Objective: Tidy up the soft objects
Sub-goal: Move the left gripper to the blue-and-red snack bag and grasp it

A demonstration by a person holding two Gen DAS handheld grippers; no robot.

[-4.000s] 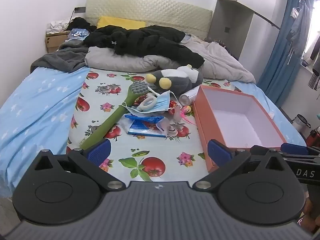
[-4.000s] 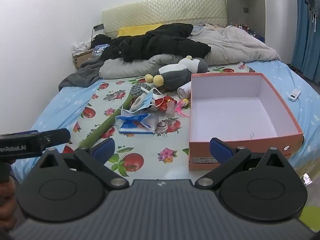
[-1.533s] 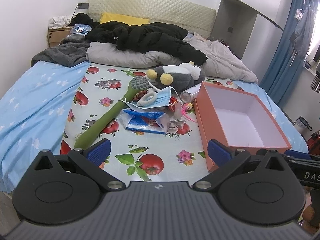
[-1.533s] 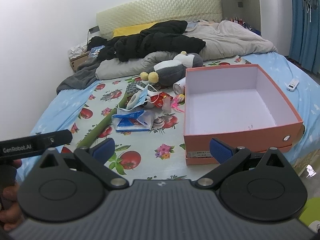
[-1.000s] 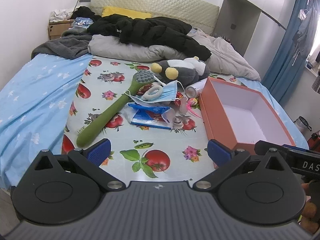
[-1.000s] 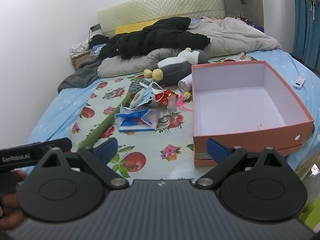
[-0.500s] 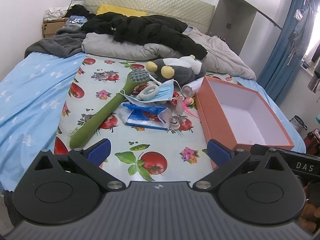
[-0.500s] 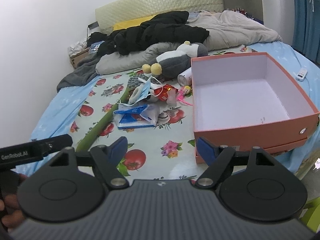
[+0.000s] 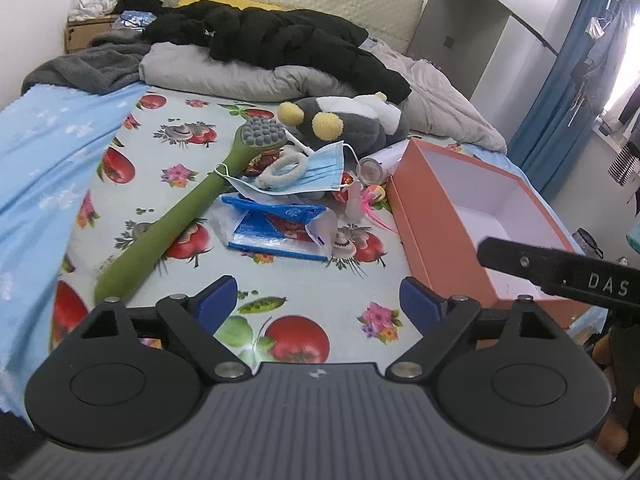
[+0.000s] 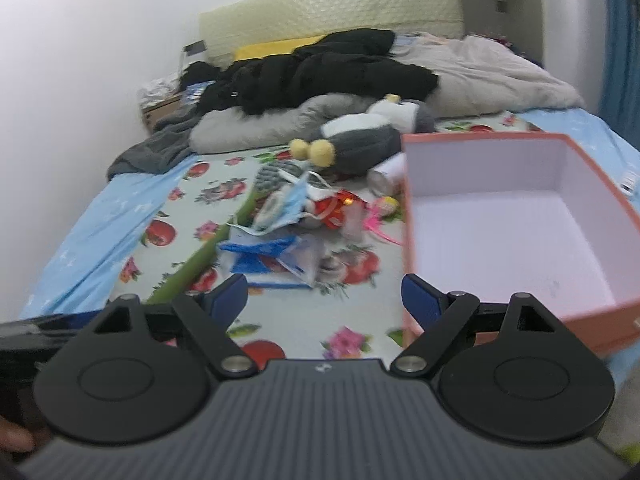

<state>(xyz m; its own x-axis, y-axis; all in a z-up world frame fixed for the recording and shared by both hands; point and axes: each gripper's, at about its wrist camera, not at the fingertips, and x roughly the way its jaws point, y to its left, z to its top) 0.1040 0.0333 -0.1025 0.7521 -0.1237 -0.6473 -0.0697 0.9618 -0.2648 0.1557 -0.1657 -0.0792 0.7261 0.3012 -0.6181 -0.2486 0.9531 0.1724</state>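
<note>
Both hands have come forward and dipped toward the bed since a moment ago, so the heap of clutter fills more of each wrist view. Nothing in the heap has shifted; the orange box (image 9: 436,216) sits where it did and has nothing in it.

Neither tool carries anything. The left gripper (image 9: 318,300) has its jaws easing inward but wide apart, with only the fruit-print cloth (image 9: 176,160) showing between them. The right gripper (image 10: 324,294) is spreading its jaws, also bare, and hangs over the near corner of the box.

The soft things lie ahead of both grippers, well apart from the fingertips. The plush penguin (image 9: 352,124) lies at the far edge of the pile, against the grey bedding, its body stretched across the view, yellow feet toward the left and head toward the right. In front of it a blue face mask (image 9: 316,172) is draped with a pale hair tie (image 9: 282,168) resting on top. A blue packet (image 9: 276,228) is nearest of all. A long green brush (image 9: 180,216) runs diagonally from near the left gripper up to the pile.

From where I stand, the pile sits almost dead ahead of the left gripper, while the right one faces the box. I would judge the left hand better placed to pick first and the right to receive at the box.
</note>
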